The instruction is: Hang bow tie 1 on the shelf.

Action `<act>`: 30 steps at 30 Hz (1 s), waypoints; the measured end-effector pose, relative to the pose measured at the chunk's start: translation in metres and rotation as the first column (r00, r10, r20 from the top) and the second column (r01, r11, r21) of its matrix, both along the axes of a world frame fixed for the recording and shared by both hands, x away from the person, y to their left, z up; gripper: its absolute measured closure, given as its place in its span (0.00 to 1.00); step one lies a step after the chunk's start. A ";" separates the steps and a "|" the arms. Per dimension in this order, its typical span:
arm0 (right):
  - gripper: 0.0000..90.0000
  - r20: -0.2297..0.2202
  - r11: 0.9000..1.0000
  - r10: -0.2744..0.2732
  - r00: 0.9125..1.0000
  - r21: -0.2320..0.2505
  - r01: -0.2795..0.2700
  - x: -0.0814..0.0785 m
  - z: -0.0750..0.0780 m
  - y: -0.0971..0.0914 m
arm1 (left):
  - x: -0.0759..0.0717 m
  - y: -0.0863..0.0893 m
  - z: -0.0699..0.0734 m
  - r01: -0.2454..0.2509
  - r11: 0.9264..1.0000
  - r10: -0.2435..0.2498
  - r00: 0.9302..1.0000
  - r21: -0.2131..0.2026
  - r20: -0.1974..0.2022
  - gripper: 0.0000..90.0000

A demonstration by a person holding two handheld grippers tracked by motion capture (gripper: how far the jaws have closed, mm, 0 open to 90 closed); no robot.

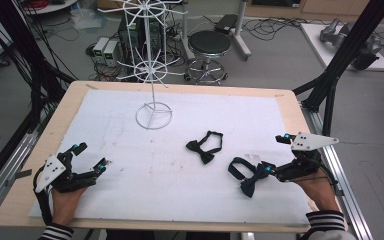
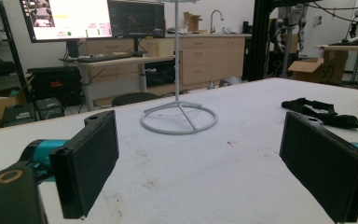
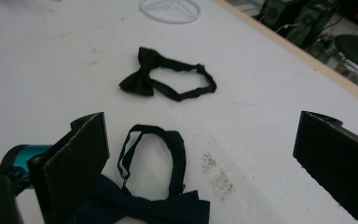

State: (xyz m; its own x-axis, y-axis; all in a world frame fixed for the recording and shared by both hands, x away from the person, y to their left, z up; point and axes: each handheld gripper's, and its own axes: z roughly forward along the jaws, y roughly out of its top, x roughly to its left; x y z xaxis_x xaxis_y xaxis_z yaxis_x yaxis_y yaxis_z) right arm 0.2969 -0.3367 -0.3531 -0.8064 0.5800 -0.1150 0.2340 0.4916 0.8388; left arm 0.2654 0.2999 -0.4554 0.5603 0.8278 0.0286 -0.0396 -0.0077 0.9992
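In the high view we see a wooden table (image 1: 286, 107) covered by a white mat (image 1: 130, 165). A white wire stand (image 1: 153, 107) rises from a ring base in the upper middle of the mat. Just right of centre lies a black bow tie (image 1: 204, 146), its strap looped. Lower right of it lies a navy bow tie (image 1: 247, 177), also with its strap in a loop.

At the lower left of that view we find the left gripper (image 1: 91, 157), held in a hand (image 1: 67, 200), over bare mat and well apart from both ties. In the left gripper view its jaws stand wide with nothing between them; the stand's ring base (image 2: 179, 117) sits ahead between them, and the black tie (image 2: 320, 112) shows at the right edge.

At the lower right of the high view the right gripper (image 1: 275, 152) is held in the other hand (image 1: 317, 192), close beside the navy tie. In the right gripper view its jaws stand wide; the navy tie (image 3: 156, 200) lies at the bottom of the frame beside the left-hand jaw, and we cannot tell whether it touches that jaw. The black tie (image 3: 168, 79) lies farther up, in the middle of the frame
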 end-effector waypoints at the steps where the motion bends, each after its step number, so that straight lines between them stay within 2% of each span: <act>1: 0.03 -0.015 1.000 0.013 1.000 -0.017 -0.013 0.002 0.000 0.001 | 0.000 0.000 0.000 -0.001 1.000 0.001 1.000 0.000 0.001 0.13; 2: 0.03 -0.035 0.999 0.025 0.999 -0.040 -0.026 0.004 0.000 0.002 | 0.000 0.000 0.000 0.000 1.000 0.000 1.000 0.003 0.000 0.13; 4: 0.03 -0.048 0.997 0.046 0.998 -0.064 -0.049 0.006 0.000 0.002 | 0.000 0.000 0.000 -0.001 1.000 0.001 1.000 0.001 0.001 0.13; 6: 0.03 -0.060 0.995 0.061 0.996 -0.070 -0.065 0.008 0.000 0.003 | 0.000 0.000 0.000 -0.001 1.000 0.001 1.000 0.002 0.001 0.13; 7: 0.03 -0.087 0.992 0.079 0.993 -0.091 -0.087 0.012 0.000 0.002 | 0.000 0.000 0.000 -0.002 1.000 0.002 1.000 0.003 0.000 0.13; 8: 0.03 -0.096 0.991 0.085 0.992 -0.091 -0.094 0.013 0.000 0.002 | 0.000 0.000 0.000 -0.002 1.000 0.002 1.000 0.003 0.000 0.13; 11: 0.03 -0.125 0.987 0.090 0.988 -0.123 -0.106 0.019 -0.002 0.002 | 0.000 0.000 0.000 -0.002 1.000 0.002 1.000 0.004 0.000 0.13; 16: 0.03 -0.156 0.984 0.096 0.983 -0.136 -0.117 0.025 -0.007 0.001 | 0.000 0.000 0.000 -0.003 1.000 0.003 1.000 0.004 0.000 0.13; 21: 0.03 -0.210 0.976 0.097 0.973 -0.171 -0.134 0.034 -0.014 -0.001 | 0.000 0.000 0.000 -0.003 1.000 0.003 1.000 0.003 0.000 0.13; 22: 0.03 -0.210 0.976 0.097 0.973 -0.171 -0.134 0.034 -0.014 -0.001 | 0.000 0.000 0.000 -0.003 1.000 0.003 1.000 0.003 0.000 0.13; 24: 0.03 -0.252 0.968 0.100 0.962 -0.198 -0.152 0.039 -0.019 -0.001 | 0.000 0.000 0.000 -0.004 1.000 0.004 1.000 0.001 0.000 0.13; 26: 0.03 -0.269 0.963 0.114 0.956 -0.208 -0.173 0.042 -0.021 -0.001 | 0.000 0.000 0.000 -0.005 1.000 0.005 1.000 0.001 0.000 0.13; 27: 0.03 -0.269 0.963 0.114 0.956 -0.208 -0.173 0.042 -0.021 -0.001 | 0.000 0.000 0.000 -0.004 1.000 0.004 1.000 0.002 0.000 0.13; 30: 0.05 -0.307 0.945 0.149 0.940 -0.237 -0.227 0.046 -0.028 0.004 | 0.000 0.000 0.000 -0.005 1.000 0.005 1.000 -0.002 0.000 0.13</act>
